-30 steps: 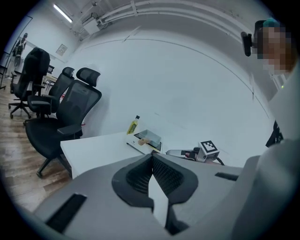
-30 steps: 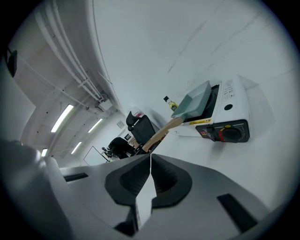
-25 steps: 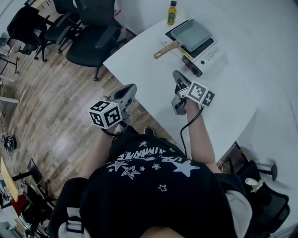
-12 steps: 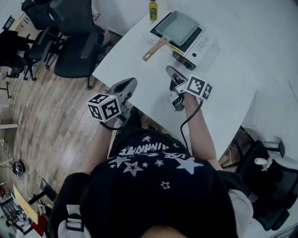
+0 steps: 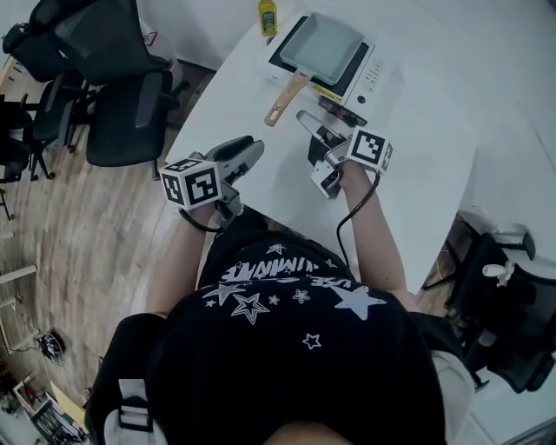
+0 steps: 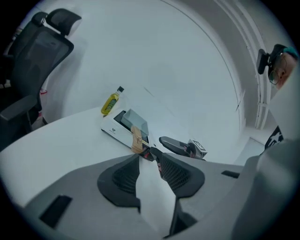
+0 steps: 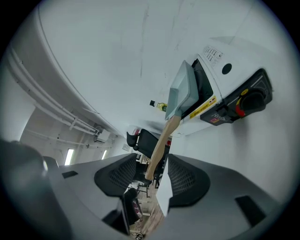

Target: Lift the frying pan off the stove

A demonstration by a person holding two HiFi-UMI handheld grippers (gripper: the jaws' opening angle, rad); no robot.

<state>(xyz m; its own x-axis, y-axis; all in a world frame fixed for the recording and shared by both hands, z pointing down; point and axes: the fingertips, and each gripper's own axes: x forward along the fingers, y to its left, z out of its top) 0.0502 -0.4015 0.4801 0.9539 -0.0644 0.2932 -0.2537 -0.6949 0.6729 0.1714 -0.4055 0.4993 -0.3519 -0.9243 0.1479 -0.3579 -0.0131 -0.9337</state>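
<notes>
A grey rectangular frying pan (image 5: 323, 48) sits on the white tabletop stove (image 5: 372, 76), its wooden handle (image 5: 282, 97) pointing toward me. My right gripper (image 5: 309, 129) hovers over the table just right of the handle's end; its jaws have just been opening and stand open and empty. In the right gripper view the handle (image 7: 160, 140) runs down toward the gap between the pads of that gripper (image 7: 152, 174), still ahead of them. My left gripper (image 5: 249, 149) is at the table's near edge, jaws also just opened, nothing between them (image 6: 150, 165). It looks toward the pan (image 6: 136, 122).
A yellow oil bottle (image 5: 267, 16) stands behind the stove at the table's far edge. The white table (image 5: 417, 182) stretches to the right. Black office chairs (image 5: 122, 122) stand on the wooden floor to the left.
Both grippers have moved forward toward the stove. The left one has come from over the floor to the table's edge. The right one is closer to the handle's end.
</notes>
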